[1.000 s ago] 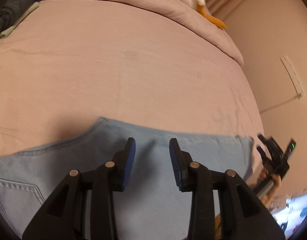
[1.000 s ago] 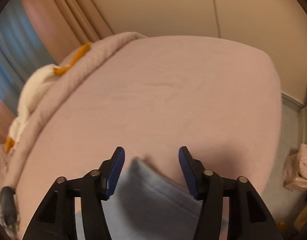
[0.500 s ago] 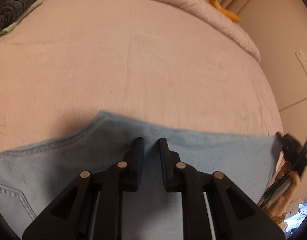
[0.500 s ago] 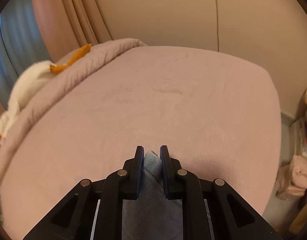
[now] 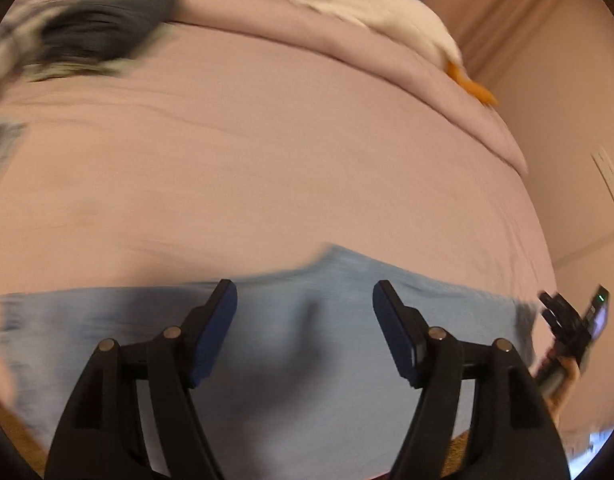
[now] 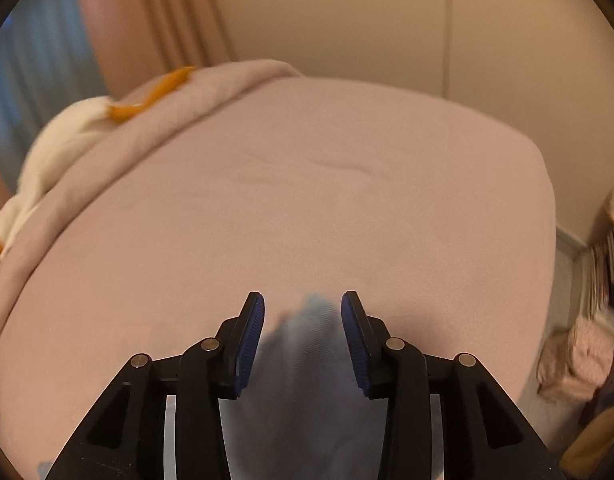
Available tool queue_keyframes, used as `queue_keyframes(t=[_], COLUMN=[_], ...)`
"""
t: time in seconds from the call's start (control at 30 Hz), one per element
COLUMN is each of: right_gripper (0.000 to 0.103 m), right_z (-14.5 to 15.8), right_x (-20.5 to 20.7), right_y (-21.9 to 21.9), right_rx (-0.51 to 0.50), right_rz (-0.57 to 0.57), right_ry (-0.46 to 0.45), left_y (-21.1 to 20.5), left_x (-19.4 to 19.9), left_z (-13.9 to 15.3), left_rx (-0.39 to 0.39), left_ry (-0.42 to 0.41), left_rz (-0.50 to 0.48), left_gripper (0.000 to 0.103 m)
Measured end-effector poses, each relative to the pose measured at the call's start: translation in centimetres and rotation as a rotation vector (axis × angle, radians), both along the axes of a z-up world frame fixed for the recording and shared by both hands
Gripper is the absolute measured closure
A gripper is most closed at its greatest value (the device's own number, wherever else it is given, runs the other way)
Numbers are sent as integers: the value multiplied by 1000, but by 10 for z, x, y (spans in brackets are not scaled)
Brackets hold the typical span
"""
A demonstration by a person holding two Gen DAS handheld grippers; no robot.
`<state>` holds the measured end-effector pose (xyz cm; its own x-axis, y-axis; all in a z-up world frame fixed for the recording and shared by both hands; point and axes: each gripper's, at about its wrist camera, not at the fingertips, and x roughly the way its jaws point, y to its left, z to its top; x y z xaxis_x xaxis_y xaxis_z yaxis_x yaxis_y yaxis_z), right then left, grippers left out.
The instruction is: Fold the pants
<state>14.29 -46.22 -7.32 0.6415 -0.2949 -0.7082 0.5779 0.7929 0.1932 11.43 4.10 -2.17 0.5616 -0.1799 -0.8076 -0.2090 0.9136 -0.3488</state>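
Light blue denim pants (image 5: 307,320) lie across the near part of a pink bed (image 5: 267,168). My left gripper (image 5: 305,300) is open above the pants, its blue pads wide apart, with nothing between them. In the right wrist view a blurred end of the pants (image 6: 307,344) lies between and below the open fingers of my right gripper (image 6: 303,308). The right gripper also shows at the far right of the left wrist view (image 5: 567,324), beside the pants' end.
A white and orange plush toy (image 5: 387,16) lies on the folded pink cover at the back. Dark folded clothes (image 5: 103,20) sit at the back left. A wall runs along the bed's right side. Pink cloth (image 6: 579,360) and clutter stand off the bed's right edge.
Both grippers were shut on the pants half a second ago and have opened. The pants have dropped out of both, and both views are blurred from motion.
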Motion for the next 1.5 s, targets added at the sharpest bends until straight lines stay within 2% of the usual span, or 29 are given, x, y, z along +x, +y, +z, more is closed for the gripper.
queue_keyframes(t=[0.07, 0.1, 0.13, 0.2, 0.23, 0.3, 0.4, 0.47, 0.5, 0.53, 0.6, 0.7, 0.8, 0.87, 0.93, 1.0, 1.07, 1.1, 1.2, 1.27, 1.3, 1.4, 1.5], right_gripper=[57, 51, 48, 48, 48, 47, 38, 37, 37, 37, 37, 37, 37, 47, 76, 95, 97, 103, 103, 103, 103, 103, 103], right_z=[12, 15, 18, 20, 20, 17, 4, -5, -9, -15, -24, -36, -44, -45, -42, -38, -31, -26, -27, -44, -51, -50, -52], right_x=[4, 7, 10, 14, 20, 27, 41, 49, 51, 54, 60, 67, 74, 72, 72, 70, 66, 63, 66, 75, 76, 68, 69], right_y=[31, 43, 67, 101, 131, 172, 258, 298, 316, 334, 354, 371, 372, 377, 385, 385, 386, 386, 392, 394, 395, 402, 410], right_rx=[-16, -10, 15, 56, 86, 122, 152, 137, 123, 106, 82, -17, -33, -85, -119, -96, -117, -143, -186, -176, -189, -290, -328], right_rz=[99, 139, 223, 354, 462, 580, 814, 912, 950, 977, 988, 951, 953, 980, 1010, 974, 929, 902, 850, 851, 856, 856, 818], right_ry=[2, -1, -8, -17, -12, 20, 100, 153, 178, 205, 241, 283, 306, 307, 291, 252, 202, 168, 155, 225, 229, 206, 197], left_y=[29, 44, 56, 82, 91, 106, 118, 131, 134, 139, 138, 131, 126, 128, 132, 130, 129, 129, 126, 127, 127, 128, 129], left_x=[-17, -26, -34, -48, -50, -48, -44, -47, -46, -48, -57, -63, -59, -59, -60, -62, -67, -68, -69, -69, -68, -66, -65], left_z=[10, 13, 15, 12, 9, -8, -33, -54, -59, -67, -67, -62, -65, -66, -66, -73, -72, -72, -71, -71, -71, -72, -72], left_rx=[56, 88, 108, 116, 108, 85, 71, 13, -21, -66, -77, -35, 23, 13, -7, -14, -8, -7, 7, 4, 3, -3, -3], left_ry=[-12, -20, -25, -28, -15, 26, 108, 152, 156, 167, 134, 113, 92, 85, 79, 62, 38, 32, 33, 35, 37, 41, 42], left_rz=[80, 126, 161, 219, 232, 218, 230, 225, 224, 233, 216, 182, 166, 169, 169, 178, 186, 189, 185, 185, 184, 187, 188], left_gripper=[27, 22, 21, 19, 19, 18, 20, 21, 26, 26, 27, 28, 28, 28, 28, 29, 30, 30, 30, 29, 29, 27, 27])
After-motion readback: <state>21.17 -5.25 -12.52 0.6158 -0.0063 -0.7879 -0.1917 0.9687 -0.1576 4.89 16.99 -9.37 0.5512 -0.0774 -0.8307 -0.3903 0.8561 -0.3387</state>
